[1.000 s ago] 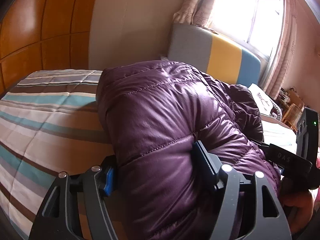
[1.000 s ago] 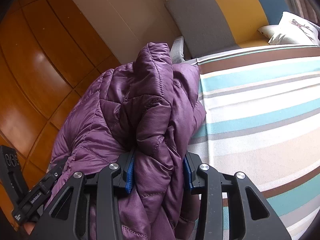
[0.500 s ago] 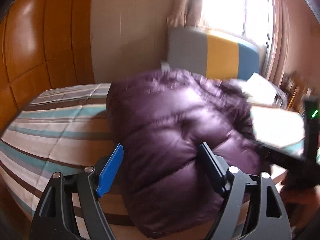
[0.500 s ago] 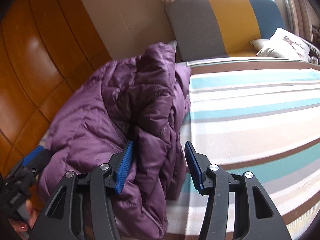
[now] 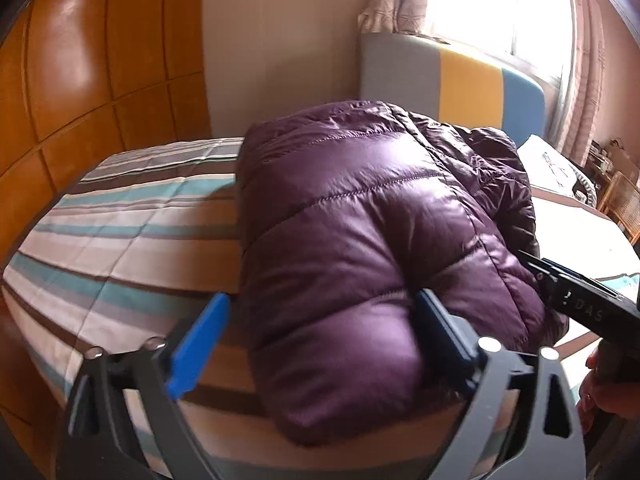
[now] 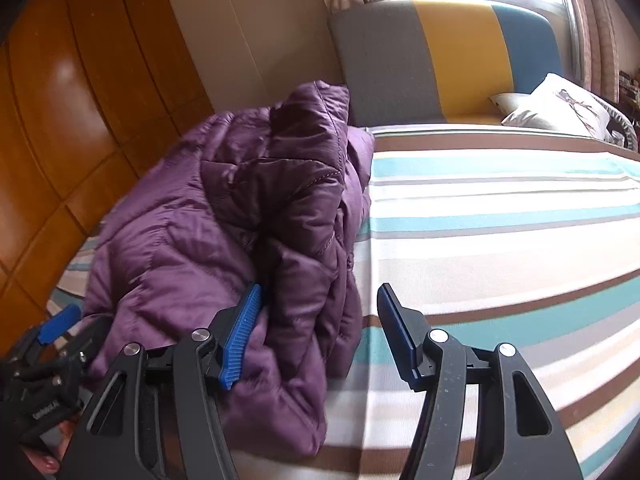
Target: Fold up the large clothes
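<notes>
Left wrist view: the left gripper [image 5: 320,332] has let go of the purple jacket [image 5: 360,240], jaws opening wide (nothing clamped). The right gripper [image 6: 316,332] is opening too, released. The jacket lies folded, centre frame, on the striped bed [image 5: 120,216]; this fold looks finished.

A shiny purple quilted puffer jacket [image 5: 360,240] lies folded into a puffy bundle near the striped bed's [image 6: 500,220] edge.
</notes>
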The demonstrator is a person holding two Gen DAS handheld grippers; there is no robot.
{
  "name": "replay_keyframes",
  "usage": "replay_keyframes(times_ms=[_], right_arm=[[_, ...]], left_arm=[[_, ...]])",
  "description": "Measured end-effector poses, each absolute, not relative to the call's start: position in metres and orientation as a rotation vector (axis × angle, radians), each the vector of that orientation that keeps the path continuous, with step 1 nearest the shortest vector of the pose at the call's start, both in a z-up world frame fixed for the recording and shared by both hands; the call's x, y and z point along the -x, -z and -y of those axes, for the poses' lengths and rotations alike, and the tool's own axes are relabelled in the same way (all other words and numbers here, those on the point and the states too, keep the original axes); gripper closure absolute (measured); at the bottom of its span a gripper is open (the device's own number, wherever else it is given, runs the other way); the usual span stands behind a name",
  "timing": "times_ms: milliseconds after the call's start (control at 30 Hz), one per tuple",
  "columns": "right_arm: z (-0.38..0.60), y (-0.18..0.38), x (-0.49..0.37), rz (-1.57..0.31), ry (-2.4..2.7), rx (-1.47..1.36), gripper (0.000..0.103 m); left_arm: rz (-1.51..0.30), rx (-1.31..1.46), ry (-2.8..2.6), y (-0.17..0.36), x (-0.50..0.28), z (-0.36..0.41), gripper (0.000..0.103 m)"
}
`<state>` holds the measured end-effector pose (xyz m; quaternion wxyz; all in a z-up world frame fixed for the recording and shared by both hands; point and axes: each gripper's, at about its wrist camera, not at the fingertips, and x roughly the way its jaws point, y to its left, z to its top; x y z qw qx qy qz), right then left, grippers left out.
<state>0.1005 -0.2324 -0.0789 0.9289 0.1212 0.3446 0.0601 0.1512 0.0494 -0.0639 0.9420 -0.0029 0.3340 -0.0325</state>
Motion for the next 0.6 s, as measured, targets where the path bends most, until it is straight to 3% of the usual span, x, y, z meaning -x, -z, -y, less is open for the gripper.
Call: replay_keyframes(times_ms=[67,133,600], right_arm=[[0.234,0.073,-0.087,-0.695,-0.139,-0.288,0.040],[0.235,0.065,-0.071,-0.672,-0.156,-0.312,0.029],[0.226,0.040,-0.004,-0.627,-0.201,-0.194,0.009]], left_arm=[[-0.670,0.015,0.058,0.059,-0.141,-0.051,0.002],[-0.673,0.026,0.056,0.055,-0.131,-0.051,0.002],[-0.672,-0.012,-0.033,0.039,-0.072,-0.044,0.002]])
